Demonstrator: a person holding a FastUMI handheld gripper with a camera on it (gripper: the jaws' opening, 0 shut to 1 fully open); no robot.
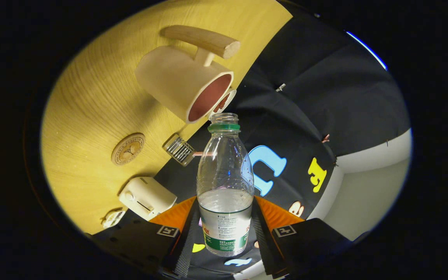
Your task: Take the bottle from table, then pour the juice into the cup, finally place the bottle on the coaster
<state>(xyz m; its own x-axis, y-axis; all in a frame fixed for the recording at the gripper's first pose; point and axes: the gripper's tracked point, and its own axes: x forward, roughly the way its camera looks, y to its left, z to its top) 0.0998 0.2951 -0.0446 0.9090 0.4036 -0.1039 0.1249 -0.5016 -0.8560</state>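
Note:
My gripper (226,229) is shut on a clear plastic bottle (225,175), both orange-and-black fingers (177,217) pressing its labelled lower half. The bottle has a green neck ring, no cap, and clear liquid resting near the label. The whole view is rolled, so the yellow wooden table (91,105) slants across it. Just beyond the bottle's open mouth is a cream cup (183,79) with a reddish inside and a wooden handle (202,39). A round wooden coaster (128,149) lies on the table to one side of the bottle.
A small ribbed glass (179,150) stands near the table's edge between the coaster and the bottle. A cream toaster (146,196) and a small white object (113,218) sit close to the finger on that side. Black cloth wall and a pale floor lie beyond the table.

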